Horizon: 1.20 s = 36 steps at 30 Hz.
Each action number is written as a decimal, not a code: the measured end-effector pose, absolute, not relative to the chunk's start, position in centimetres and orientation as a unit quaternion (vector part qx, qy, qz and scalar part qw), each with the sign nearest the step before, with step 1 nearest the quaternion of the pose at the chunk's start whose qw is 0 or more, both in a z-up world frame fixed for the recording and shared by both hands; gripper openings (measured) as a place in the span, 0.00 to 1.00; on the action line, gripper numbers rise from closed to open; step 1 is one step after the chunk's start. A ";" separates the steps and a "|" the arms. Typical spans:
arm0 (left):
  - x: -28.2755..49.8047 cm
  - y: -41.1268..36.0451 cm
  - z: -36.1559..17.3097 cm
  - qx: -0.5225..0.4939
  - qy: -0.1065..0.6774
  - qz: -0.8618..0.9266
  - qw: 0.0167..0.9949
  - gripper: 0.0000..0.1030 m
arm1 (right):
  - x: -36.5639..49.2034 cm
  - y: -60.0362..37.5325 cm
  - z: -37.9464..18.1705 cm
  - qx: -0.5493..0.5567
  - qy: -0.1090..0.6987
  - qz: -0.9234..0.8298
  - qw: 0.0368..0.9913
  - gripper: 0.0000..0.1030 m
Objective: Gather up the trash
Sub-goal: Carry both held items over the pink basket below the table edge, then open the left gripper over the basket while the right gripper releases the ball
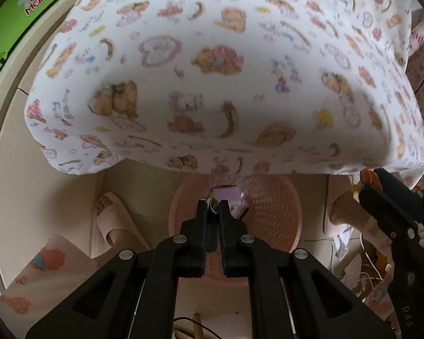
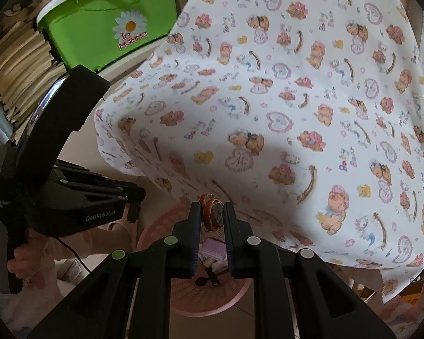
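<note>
A pink perforated waste basket (image 1: pixel 271 212) stands on the floor under the table edge; it also shows in the right wrist view (image 2: pixel 212 302). It holds a lilac packet (image 1: pixel 229 195) (image 2: pixel 212 248) and other scraps. My left gripper (image 1: pixel 212 206) hangs over the basket, nearly shut on a small white scrap (image 1: pixel 212 204). My right gripper (image 2: pixel 212 214) is shut on an orange and brown wrapper (image 2: pixel 212 212), held above the basket. The right gripper's body shows at the right of the left wrist view (image 1: pixel 393 203); the left gripper's body shows at the left of the right wrist view (image 2: pixel 70 192).
A table under a white bear-print cloth (image 1: pixel 212 70) (image 2: pixel 282 99) overhangs the basket. A green "La Mamma" bin (image 2: pixel 110 28) and stacked paper (image 2: pixel 19 65) stand at left. A foot in a pink slipper (image 1: pixel 113 220) is left of the basket; cables (image 1: pixel 364 262) lie at right.
</note>
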State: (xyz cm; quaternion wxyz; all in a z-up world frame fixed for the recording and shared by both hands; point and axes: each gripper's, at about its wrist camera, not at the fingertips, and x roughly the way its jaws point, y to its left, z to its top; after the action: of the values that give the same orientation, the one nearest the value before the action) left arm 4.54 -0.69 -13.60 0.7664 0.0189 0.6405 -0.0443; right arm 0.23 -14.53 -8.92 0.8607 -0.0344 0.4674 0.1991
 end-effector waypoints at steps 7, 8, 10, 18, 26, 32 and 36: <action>4.8 -0.7 -17.5 0.011 0.692 -0.037 0.721 0.08 | 0.5 -14.3 -10.8 -0.043 0.486 0.191 0.852 0.16; 4.9 -0.6 -18.0 0.014 0.696 -0.031 0.717 0.08 | 0.5 -14.2 -11.1 -0.044 0.489 0.189 0.851 0.16; 5.2 -0.6 -18.9 0.013 0.706 -0.030 0.707 0.08 | 0.5 -14.0 -11.5 -0.048 0.491 0.187 0.849 0.16; 5.2 -0.8 -22.9 0.022 0.745 -0.025 0.667 0.10 | 1.4 -13.3 -16.0 -0.025 0.549 0.179 0.816 0.16; 4.6 -0.2 -23.8 0.032 0.752 -0.015 0.659 0.43 | 2.8 -13.6 -20.8 -0.014 0.612 0.150 0.777 0.19; 4.8 1.4 -23.3 -0.008 0.751 0.000 0.660 0.53 | 3.0 -13.9 -21.3 -0.007 0.621 0.145 0.770 0.37; 4.8 1.3 -21.9 0.010 0.734 0.008 0.679 0.61 | 2.8 -14.1 -21.0 -0.015 0.617 0.142 0.774 0.46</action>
State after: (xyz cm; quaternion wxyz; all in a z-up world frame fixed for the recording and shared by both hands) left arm 4.76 1.33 -21.86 0.6792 0.0102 0.7339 0.0078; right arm 2.78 -14.08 -21.01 0.7739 -0.0151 0.6171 0.1417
